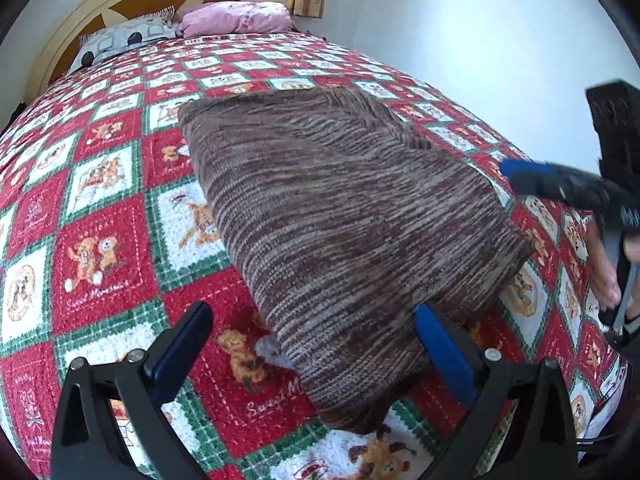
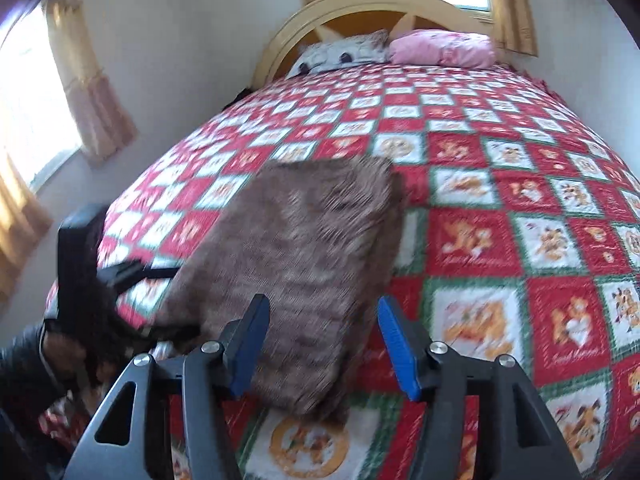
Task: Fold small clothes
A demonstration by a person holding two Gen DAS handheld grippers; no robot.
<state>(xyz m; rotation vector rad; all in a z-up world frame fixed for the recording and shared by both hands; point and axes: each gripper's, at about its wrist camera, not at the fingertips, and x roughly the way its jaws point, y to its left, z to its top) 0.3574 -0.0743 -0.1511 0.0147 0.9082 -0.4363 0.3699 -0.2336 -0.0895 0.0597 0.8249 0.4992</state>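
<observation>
A brown-and-grey streaked knit garment (image 1: pixel 340 216) lies on a red, white and green checked teddy-bear quilt (image 1: pixel 100 208), by a pink pillow (image 1: pixel 236 18) and blue-padded black grippers (image 1: pixel 316 340).

Brown striped knit garment (image 1: pixel 340 220) folded on bedspread (image 1: pixel 100 240)

- The left hand-held gripper (image 1: pixel 314 338) has its two fingers spread wide, nothing clamped between them.
- Its right blue pad (image 1: pixel 442 354) touches the near edge of the folded sweater (image 1: pixel 340 216); its left pad (image 1: pixel 182 346) stands well apart from the sweater, out over the bedspread.
- The right hand-held gripper (image 2: pixel 322 346) also has its fingers parted and empty, pointing along the sweater from its near end, both pads above the fabric's near corner.
- From the left wrist view, the right gripper reaches in sideways beside the sweater's right edge, with the person's bare fingers (image 1: pixel 604 264) wrapped around its handle.
- The right wrist view is motion-blurred.
</observation>
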